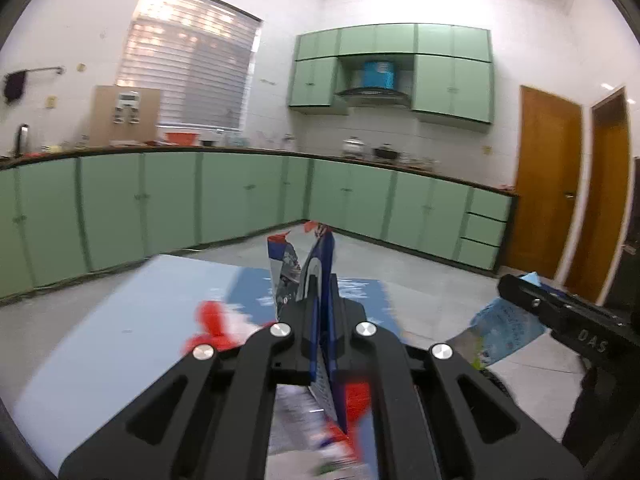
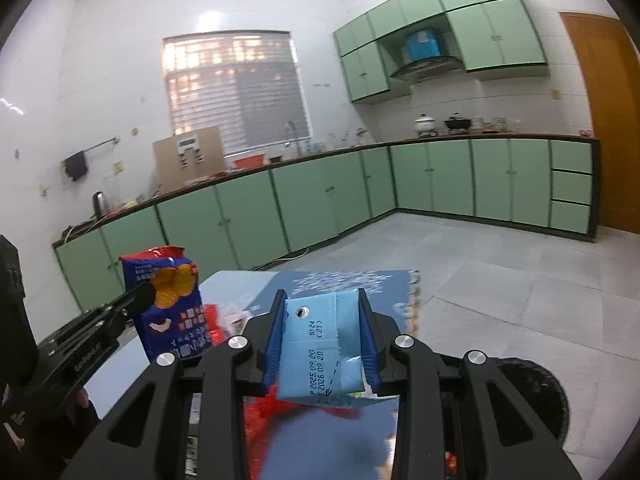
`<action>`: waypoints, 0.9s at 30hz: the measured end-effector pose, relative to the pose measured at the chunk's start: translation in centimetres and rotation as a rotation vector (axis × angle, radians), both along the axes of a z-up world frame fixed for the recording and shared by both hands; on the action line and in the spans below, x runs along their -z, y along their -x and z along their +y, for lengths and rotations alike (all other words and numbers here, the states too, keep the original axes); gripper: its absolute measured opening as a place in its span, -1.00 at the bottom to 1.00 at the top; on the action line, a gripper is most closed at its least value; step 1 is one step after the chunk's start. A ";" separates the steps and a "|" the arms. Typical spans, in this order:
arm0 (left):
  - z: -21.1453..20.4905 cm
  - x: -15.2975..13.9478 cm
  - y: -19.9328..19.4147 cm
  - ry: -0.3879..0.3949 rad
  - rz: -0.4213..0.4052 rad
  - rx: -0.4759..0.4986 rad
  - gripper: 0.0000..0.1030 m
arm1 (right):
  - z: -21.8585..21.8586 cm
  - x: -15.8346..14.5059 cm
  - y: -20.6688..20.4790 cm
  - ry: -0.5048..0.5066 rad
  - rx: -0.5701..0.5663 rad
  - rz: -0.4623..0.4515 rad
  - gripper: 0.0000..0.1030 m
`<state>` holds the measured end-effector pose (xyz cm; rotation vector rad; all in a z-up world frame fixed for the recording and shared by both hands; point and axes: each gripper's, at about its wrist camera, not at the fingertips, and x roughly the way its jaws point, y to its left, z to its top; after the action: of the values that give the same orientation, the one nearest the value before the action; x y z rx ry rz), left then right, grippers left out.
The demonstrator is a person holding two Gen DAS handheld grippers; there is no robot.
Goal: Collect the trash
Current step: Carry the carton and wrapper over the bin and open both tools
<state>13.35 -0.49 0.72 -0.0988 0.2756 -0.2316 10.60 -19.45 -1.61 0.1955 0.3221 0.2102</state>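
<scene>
My left gripper is shut on a blue snack bag, which stands edge-on between its fingers, lifted above the table. In the right wrist view the same bag shows orange chips on its front, with the left gripper pinching its side. My right gripper is shut on a light blue drink carton, its blue pads pressing both sides. From the left wrist view the right gripper and its carton hang at the right, over the floor.
A pale blue table with a blue printed mat lies below both grippers. Red wrappers lie on it. A dark round object sits low at the right. Green cabinets and wooden doors line the walls.
</scene>
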 end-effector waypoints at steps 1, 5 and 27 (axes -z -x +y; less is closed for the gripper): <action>-0.9 0.1 -0.2 0.005 0.002 0.022 -0.95 | -1.1 0.0 0.1 0.000 0.020 -0.001 -0.36; -6.1 0.7 -1.4 0.035 0.023 0.140 -0.95 | -5.4 0.2 0.2 -0.012 0.096 0.003 -0.36; -27.7 13.0 -10.8 -0.088 0.254 0.360 -0.83 | -23.3 11.9 -4.7 -0.059 0.283 0.200 -0.36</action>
<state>24.17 -28.21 -12.26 0.0101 0.5563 -0.5660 15.28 -42.78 -13.55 0.3187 0.4822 -0.0811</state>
